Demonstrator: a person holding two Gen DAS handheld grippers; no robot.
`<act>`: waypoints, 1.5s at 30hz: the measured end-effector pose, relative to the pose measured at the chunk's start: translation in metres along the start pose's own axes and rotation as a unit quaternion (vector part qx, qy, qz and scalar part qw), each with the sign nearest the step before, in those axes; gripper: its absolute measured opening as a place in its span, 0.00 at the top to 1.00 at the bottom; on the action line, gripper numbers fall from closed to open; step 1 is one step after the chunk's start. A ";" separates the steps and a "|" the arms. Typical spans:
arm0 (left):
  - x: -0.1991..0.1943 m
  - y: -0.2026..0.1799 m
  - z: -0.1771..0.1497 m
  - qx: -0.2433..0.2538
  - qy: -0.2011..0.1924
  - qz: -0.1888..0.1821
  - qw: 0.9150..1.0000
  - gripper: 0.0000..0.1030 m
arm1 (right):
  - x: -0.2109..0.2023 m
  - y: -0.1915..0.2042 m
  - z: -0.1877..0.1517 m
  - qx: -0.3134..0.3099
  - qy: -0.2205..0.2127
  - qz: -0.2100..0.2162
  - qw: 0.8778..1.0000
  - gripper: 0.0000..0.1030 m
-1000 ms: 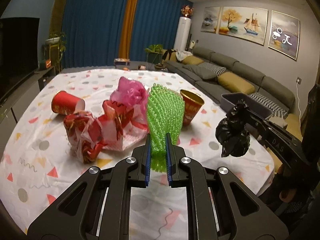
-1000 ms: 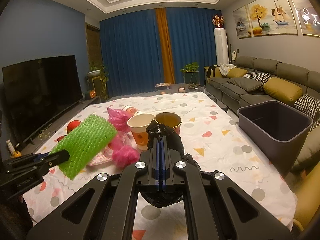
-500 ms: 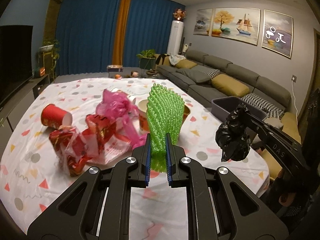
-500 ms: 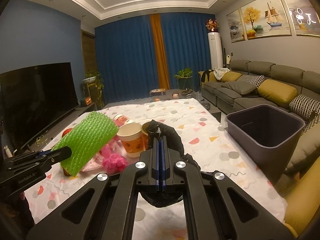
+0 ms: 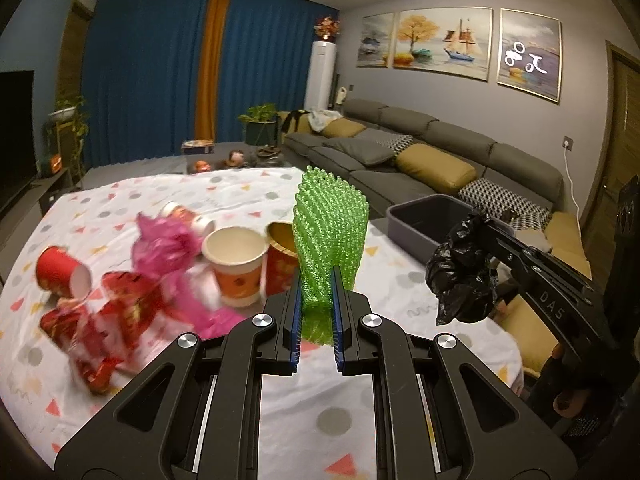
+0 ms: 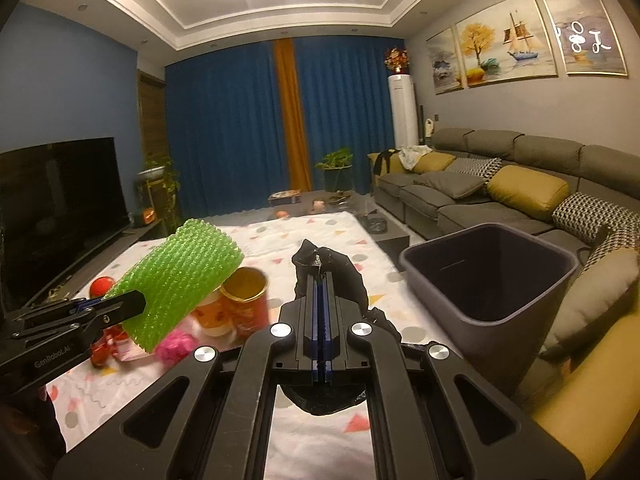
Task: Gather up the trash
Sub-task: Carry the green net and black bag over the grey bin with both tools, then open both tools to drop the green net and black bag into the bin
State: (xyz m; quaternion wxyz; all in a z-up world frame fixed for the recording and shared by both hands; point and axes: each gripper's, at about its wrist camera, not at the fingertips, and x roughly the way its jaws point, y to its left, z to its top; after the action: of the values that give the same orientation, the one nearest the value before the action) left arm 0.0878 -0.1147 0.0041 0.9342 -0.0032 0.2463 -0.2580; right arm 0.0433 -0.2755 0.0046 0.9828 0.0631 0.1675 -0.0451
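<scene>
Trash is held above the table (image 5: 248, 184): green foam netting (image 5: 330, 236) is pinched by the left gripper (image 5: 316, 312), a black bag (image 6: 332, 276) by the right gripper (image 6: 320, 312), beside the bin (image 6: 490, 276).

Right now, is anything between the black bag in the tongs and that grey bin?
No. In the right wrist view, only bare patterned tablecloth separates the black bag, clamped in the right tongs, from the grey bin.

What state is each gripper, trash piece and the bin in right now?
left gripper: shut on green foam net, held off the table.
right gripper: shut on black bag.
gray bin: upright, open, looks empty.
white paper cup: upright.
red cup: on its side.
</scene>
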 end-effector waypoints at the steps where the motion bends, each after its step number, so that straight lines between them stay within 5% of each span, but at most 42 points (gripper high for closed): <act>1: 0.003 -0.003 0.002 0.002 0.000 -0.002 1.000 0.89 | 0.001 -0.003 0.001 0.000 -0.001 -0.003 1.000 0.97; 24: 0.131 -0.110 0.068 0.053 0.008 -0.090 0.995 0.89 | 0.035 -0.111 0.037 0.009 -0.039 -0.118 0.992 0.97; 45: 0.221 -0.157 0.068 0.046 0.048 -0.123 0.990 0.88 | 0.065 -0.152 0.027 0.039 -0.021 -0.137 0.990 0.97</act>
State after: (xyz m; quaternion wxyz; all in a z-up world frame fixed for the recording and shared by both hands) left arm 0.2088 -0.3657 -0.0164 0.8815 0.0218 0.2768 -0.3819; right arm 0.0966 -0.4341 -0.0081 0.9675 0.0768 0.1517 -0.1873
